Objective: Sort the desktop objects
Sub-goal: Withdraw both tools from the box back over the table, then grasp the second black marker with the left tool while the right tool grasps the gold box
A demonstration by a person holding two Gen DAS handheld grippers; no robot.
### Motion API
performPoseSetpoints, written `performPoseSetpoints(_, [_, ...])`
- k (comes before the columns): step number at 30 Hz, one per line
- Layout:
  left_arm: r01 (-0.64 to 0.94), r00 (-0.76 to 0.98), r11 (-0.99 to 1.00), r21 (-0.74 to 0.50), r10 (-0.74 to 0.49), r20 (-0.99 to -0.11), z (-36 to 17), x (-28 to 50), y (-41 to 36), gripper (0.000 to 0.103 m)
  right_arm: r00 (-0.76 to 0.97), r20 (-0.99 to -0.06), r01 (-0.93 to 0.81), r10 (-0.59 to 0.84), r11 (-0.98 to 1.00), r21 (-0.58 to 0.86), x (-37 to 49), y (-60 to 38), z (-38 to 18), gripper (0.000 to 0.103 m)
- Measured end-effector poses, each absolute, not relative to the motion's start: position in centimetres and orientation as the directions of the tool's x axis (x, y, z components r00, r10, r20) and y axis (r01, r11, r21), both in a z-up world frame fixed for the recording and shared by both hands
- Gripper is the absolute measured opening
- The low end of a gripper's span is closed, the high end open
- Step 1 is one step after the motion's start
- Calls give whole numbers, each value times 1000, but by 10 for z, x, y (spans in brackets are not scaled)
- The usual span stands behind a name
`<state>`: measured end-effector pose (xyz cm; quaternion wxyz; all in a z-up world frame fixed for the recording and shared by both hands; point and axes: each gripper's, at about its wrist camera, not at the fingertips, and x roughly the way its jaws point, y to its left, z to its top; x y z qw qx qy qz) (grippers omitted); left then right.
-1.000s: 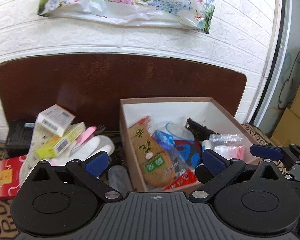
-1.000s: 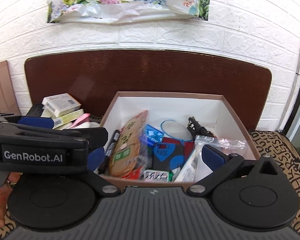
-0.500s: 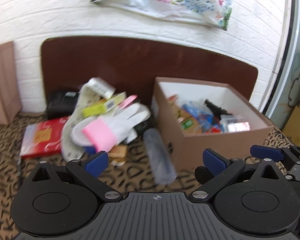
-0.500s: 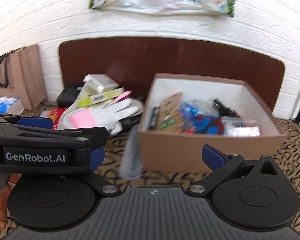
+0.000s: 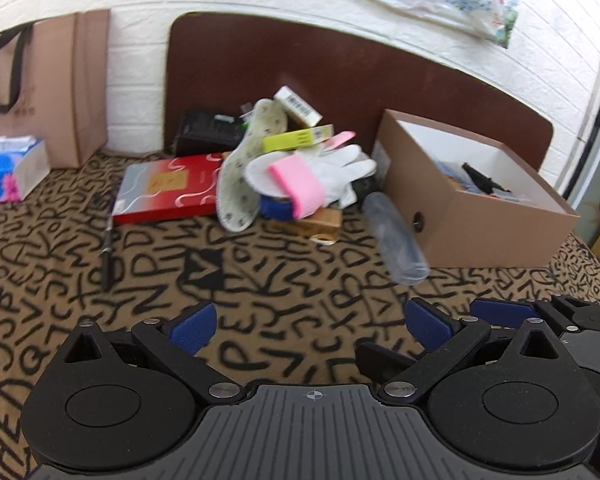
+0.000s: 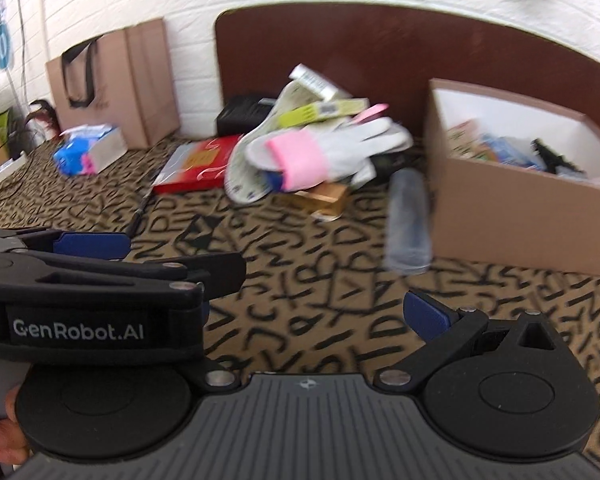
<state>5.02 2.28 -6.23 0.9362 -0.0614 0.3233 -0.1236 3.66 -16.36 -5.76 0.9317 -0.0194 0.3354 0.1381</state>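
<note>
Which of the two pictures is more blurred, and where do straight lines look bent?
Right wrist view: more motion blur, the clear bottle and cardboard box smeared. Left wrist view: sharper, the white glove fairly crisp. Both views: fisheye bends the brown board's top edge; lighting even.

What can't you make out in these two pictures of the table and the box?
- Box contents: left view, near wall hides most; right view, blurred.
- Blue thing under the glove: mostly covered, both views.
- Clear bottle: motion blur, contents unreadable.
- Right claw: left finger hidden behind the left claw.
</note>
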Motion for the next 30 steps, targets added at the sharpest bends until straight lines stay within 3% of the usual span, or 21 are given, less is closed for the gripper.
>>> performPoseSetpoints(11, [110,769,969,-219,-223,-599,-79,79,75,103,708,-634,-373,313,927,41,59,-123,-72,103])
performPoseSetpoints(30, [-89,709,968,-234,-104,-698,-125,172,153,86,693,-667,-356,274,934,15,164,-128,-98,103])
